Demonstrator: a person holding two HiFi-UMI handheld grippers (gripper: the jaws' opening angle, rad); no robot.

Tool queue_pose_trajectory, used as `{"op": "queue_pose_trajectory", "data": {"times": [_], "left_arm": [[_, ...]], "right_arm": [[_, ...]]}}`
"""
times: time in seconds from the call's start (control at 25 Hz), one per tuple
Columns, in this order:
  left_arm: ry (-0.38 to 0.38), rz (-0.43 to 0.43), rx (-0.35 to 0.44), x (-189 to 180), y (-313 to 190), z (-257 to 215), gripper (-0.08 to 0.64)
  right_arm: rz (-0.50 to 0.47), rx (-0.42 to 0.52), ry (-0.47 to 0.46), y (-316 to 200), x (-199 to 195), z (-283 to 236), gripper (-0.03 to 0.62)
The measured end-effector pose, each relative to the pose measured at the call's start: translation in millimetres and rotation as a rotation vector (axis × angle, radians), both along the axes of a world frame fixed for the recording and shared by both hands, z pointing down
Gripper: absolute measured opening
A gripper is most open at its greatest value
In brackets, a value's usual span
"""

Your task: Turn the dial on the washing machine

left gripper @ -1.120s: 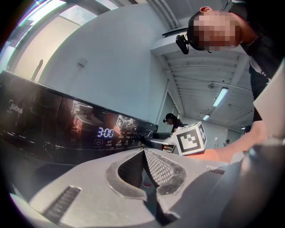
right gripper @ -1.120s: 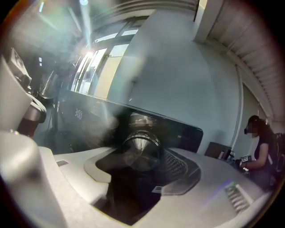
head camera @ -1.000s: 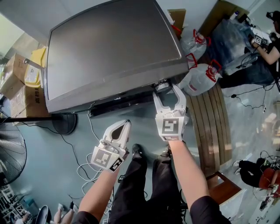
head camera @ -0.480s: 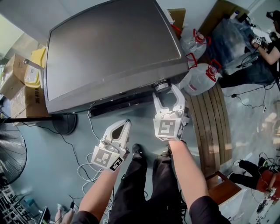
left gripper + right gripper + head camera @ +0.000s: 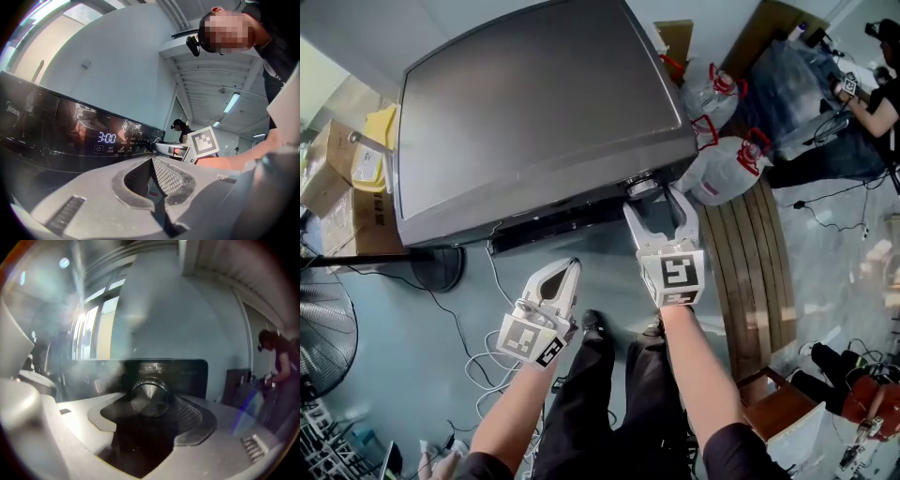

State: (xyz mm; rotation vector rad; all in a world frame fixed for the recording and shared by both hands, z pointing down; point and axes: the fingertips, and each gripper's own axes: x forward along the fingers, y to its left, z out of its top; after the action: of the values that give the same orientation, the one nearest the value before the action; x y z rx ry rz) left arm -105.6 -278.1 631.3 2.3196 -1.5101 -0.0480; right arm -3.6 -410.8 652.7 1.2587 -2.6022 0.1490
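Pinching the one dial (image 5: 149, 397) on one washing machine (image 5: 534, 112), right gripper (image 5: 653, 196) jaws, left gripper (image 5: 562, 271) jaws pressed together

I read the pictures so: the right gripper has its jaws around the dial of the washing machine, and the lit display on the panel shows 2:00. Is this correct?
Not quite. The display shows 3:00, not 2:00; the left gripper view shows it plainly. The rest stands: the right gripper has its jaws around the dial of the washing machine.
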Motion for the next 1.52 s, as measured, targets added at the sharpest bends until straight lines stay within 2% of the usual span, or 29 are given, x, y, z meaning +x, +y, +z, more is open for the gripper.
{"op": "queue_pose_trajectory", "data": {"times": [0.12, 0.2, 0.36, 0.56, 0.64, 0.84, 0.92, 1.16, 1.32, 1.52], "left_arm": [[0.004, 0.007, -0.008, 3.1, 0.7, 2.2, 0.014], [0.006, 0.011, -0.011, 5.2, 1.6, 3.2, 0.014], [0.01, 0.016, -0.015, 9.9, 3.5, 4.8, 0.014], [0.014, 0.02, -0.021, 12.0, 5.8, 7.3, 0.014], [0.014, 0.02, -0.021, 11.5, 6.3, 7.5, 0.014], [0.012, 0.02, -0.021, 10.4, 6.6, 7.5, 0.014], [0.011, 0.018, -0.022, 10.0, 6.5, 8.4, 0.014], [0.009, 0.018, -0.02, 11.0, 8.0, 7.6, 0.014], [0.005, 0.015, -0.016, 8.3, 6.5, 7.4, 0.014], [0.004, 0.014, -0.016, 7.9, 5.0, 6.5, 0.014]], "right_arm": [[0.033, -0.154, -0.226, 2.3, 4.5, -2.5, 0.293], [0.053, -0.222, -0.317, 1.3, 4.6, -4.0, 0.293], [0.071, -0.274, -0.397, -3.9, 5.5, -4.9, 0.293], [0.115, -0.384, -0.536, -12.0, 9.7, 0.5, 0.293], [0.118, -0.405, -0.556, -12.6, 8.2, 1.7, 0.293], [0.117, -0.398, -0.537, -12.9, 6.7, 2.0, 0.291], [0.119, -0.373, -0.498, -13.0, 6.8, 2.7, 0.291], [0.108, -0.16, -0.197, -11.5, 4.4, -1.6, 0.29], [0.073, -0.065, -0.062, -9.7, 0.2, 2.4, 0.29], [0.058, -0.076, -0.078, -10.0, -1.0, 0.3, 0.29]]}}
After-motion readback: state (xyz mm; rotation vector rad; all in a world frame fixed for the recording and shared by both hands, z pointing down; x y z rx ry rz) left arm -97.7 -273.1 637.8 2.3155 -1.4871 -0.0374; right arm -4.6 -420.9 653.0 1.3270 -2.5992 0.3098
